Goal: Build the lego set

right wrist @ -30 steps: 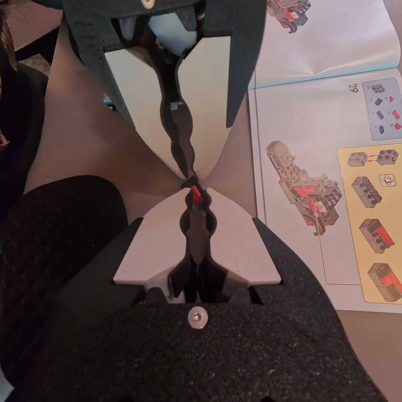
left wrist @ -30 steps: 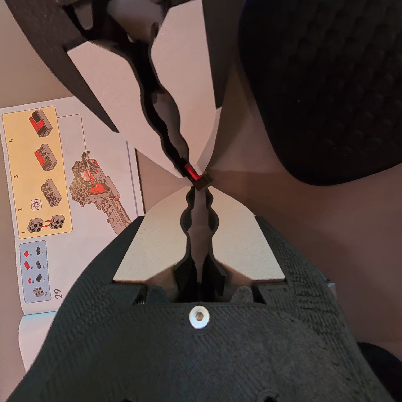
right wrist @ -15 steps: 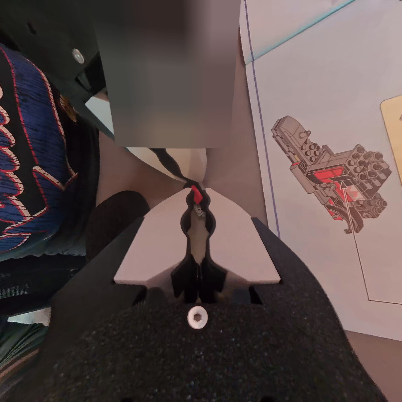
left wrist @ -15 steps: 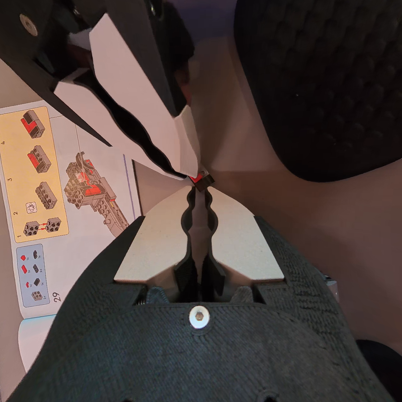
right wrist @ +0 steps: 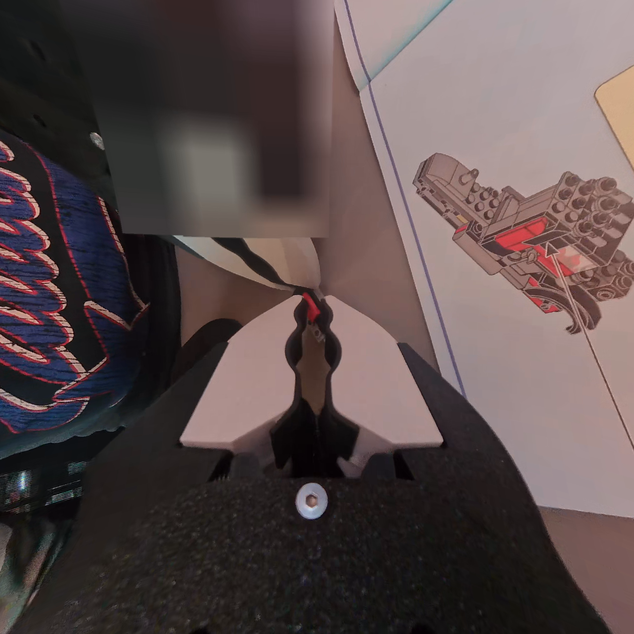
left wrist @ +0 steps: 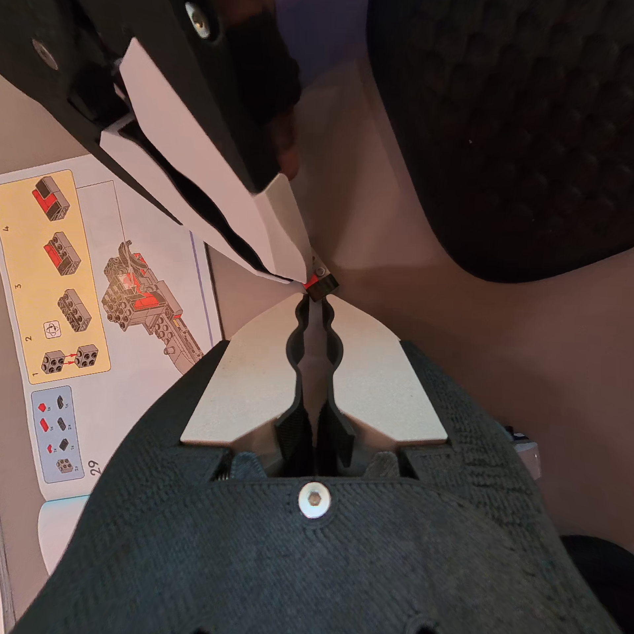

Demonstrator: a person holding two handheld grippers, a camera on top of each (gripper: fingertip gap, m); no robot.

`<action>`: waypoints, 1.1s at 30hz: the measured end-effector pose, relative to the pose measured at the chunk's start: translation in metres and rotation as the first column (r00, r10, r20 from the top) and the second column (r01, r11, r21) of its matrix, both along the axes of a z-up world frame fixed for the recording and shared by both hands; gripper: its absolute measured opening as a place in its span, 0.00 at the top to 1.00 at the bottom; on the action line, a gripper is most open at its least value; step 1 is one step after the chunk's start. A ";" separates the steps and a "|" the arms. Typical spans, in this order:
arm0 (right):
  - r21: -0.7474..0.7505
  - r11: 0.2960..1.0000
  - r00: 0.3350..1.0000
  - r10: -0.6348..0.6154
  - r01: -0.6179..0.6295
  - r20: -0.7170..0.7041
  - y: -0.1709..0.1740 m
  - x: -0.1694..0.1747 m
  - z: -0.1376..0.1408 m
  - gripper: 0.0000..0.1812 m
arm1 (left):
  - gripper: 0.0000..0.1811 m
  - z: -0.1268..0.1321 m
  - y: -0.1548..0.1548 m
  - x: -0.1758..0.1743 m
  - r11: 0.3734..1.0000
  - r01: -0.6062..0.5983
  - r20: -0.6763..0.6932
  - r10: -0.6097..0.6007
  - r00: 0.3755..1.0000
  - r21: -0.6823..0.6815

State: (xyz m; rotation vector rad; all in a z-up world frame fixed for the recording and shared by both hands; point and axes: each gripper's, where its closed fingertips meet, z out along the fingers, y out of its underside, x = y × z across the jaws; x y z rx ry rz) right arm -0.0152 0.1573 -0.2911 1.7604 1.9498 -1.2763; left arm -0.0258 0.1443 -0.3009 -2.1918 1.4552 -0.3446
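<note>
Lego pieces, a small black brick [left wrist: 321, 287] and a red piece [right wrist: 312, 309], sat at the centre of both frames, where our gripper tips met. We had the left gripper [left wrist: 315, 299] clenched on the black brick and the right gripper [right wrist: 313, 302] clamped on the red piece. An instruction booklet [left wrist: 103, 308] lay at left frame, a dark chair seat [left wrist: 514, 137] upper right.
</note>
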 end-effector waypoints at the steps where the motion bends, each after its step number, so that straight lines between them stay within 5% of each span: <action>1: 0.004 1.000 1.000 0.002 -0.002 0.013 -0.001 0.000 0.000 0.96 | 0.96 0.000 0.000 0.000 1.000 0.000 -0.002 0.000 1.000 0.001; 8: -0.033 0.999 0.995 0.011 -0.008 0.102 -0.003 -0.004 -0.009 1.00 | 0.99 0.000 -0.002 0.005 1.000 0.015 0.009 -0.015 1.000 0.001; 12: 0.028 0.988 0.988 0.151 -0.152 0.024 -0.013 -0.003 -0.010 1.00 | 0.99 -0.004 -0.002 0.003 1.000 -0.005 -0.025 0.004 1.000 -0.010; 19: 0.125 0.971 0.933 -0.156 0.206 -0.323 0.023 -0.014 0.029 0.91 | 0.95 0.015 0.004 -0.002 0.998 -0.025 0.047 0.022 0.999 0.066; 26: 0.391 0.878 0.960 -0.241 0.278 -0.140 -0.002 0.051 0.015 0.94 | 0.93 0.055 0.008 -0.015 0.968 -0.158 0.244 0.109 0.964 0.195; 30: 0.325 0.850 0.909 -0.402 0.415 -0.108 -0.003 0.060 0.008 0.98 | 0.93 0.069 0.002 -0.014 0.944 -0.192 0.316 0.103 0.943 0.267; 33: 0.303 0.852 0.904 -0.399 0.427 -0.154 -0.006 0.057 0.008 0.99 | 0.93 0.069 -0.003 -0.011 0.934 -0.183 0.314 0.082 0.946 0.307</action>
